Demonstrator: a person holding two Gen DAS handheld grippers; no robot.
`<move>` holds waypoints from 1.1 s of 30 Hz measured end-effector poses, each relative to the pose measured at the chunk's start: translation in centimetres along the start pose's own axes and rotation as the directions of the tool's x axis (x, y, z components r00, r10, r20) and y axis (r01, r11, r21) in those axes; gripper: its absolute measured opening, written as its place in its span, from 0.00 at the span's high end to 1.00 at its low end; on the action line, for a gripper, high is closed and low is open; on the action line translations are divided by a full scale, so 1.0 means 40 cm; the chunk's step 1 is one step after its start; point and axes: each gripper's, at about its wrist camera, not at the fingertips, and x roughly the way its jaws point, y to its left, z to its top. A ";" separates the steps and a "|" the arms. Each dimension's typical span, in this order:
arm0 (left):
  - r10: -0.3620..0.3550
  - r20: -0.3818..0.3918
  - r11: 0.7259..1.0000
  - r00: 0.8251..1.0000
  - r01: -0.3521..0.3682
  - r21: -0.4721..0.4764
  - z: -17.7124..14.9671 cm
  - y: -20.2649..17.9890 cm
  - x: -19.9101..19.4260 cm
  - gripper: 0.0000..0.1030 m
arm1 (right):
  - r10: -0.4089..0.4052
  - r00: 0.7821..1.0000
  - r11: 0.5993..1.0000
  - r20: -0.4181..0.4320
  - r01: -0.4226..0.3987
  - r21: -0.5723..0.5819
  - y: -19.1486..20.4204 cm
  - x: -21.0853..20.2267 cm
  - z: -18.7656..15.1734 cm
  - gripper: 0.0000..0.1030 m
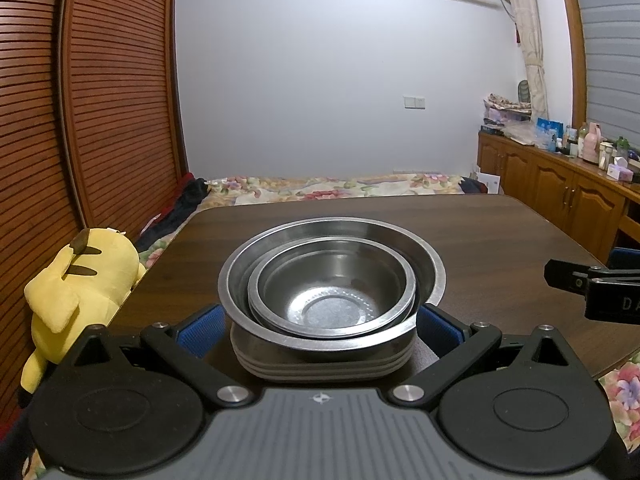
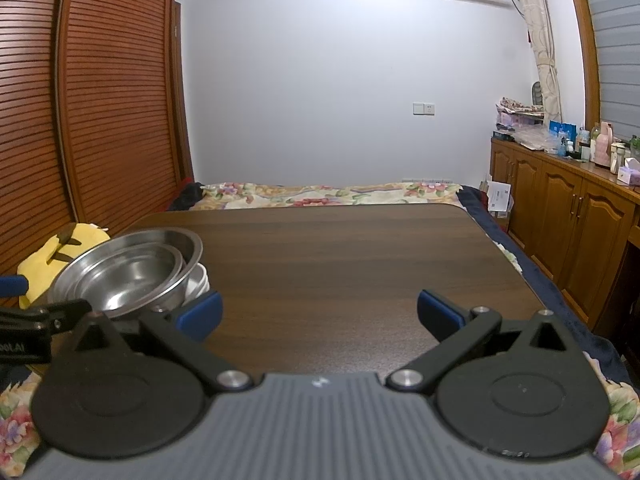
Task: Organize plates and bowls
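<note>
The left hand-held gripper [image 1: 320,326] is wide open. Its two blue pads [image 1: 200,330] sit on either side of the stack of dishes, close to it, and it is hard to tell if they touch it. It holds nothing. It points straight ahead, low over the worktop [image 1: 500,248].

The right hand-held gripper [image 2: 320,314] is wide open too, and there is only bare wood between its blue pads [image 2: 438,316]. It holds nothing and touches nothing. It is level and low, at the near edge of the worktop, to the right of the stack. In the left wrist view its black tip shows at the far right.

The stack stands near the front of the worktop. At the bottom are pale plates [image 1: 320,366] with rounded corners, lying flat one on another. On them sits a big metal bowl [image 1: 432,276]. Inside it is a smaller metal bowl [image 1: 332,300], pushed toward the near side. There seems to be one more rim between the two.

A yellow plush toy [image 1: 76,284] lies just off the left side of the worktop. Behind is a bed [image 1: 320,188] with a flowery cover. A brown slatted door [image 1: 100,100] is on the left, and a wooden cabinet [image 1: 560,196] with bottles on top is on the right.
</note>
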 end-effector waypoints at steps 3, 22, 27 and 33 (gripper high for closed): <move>0.000 0.000 1.000 1.000 0.000 0.000 0.000 0.000 -0.001 0.00 | 0.000 1.000 1.000 0.000 0.000 0.001 -0.001 0.001 0.000 0.00; 0.006 0.006 1.000 1.000 -0.006 -0.002 0.007 0.004 -0.004 0.00 | 0.003 1.000 1.000 -0.005 -0.003 0.006 -0.005 0.002 0.001 0.00; 0.005 0.006 1.000 1.000 -0.005 -0.003 0.007 0.004 -0.004 0.00 | 0.002 1.000 1.000 -0.004 -0.002 0.006 -0.005 0.002 0.000 0.00; 0.004 0.003 1.000 1.000 -0.004 -0.004 0.009 0.006 -0.002 0.00 | 0.004 1.000 1.000 -0.004 -0.004 0.008 -0.005 0.002 0.003 0.00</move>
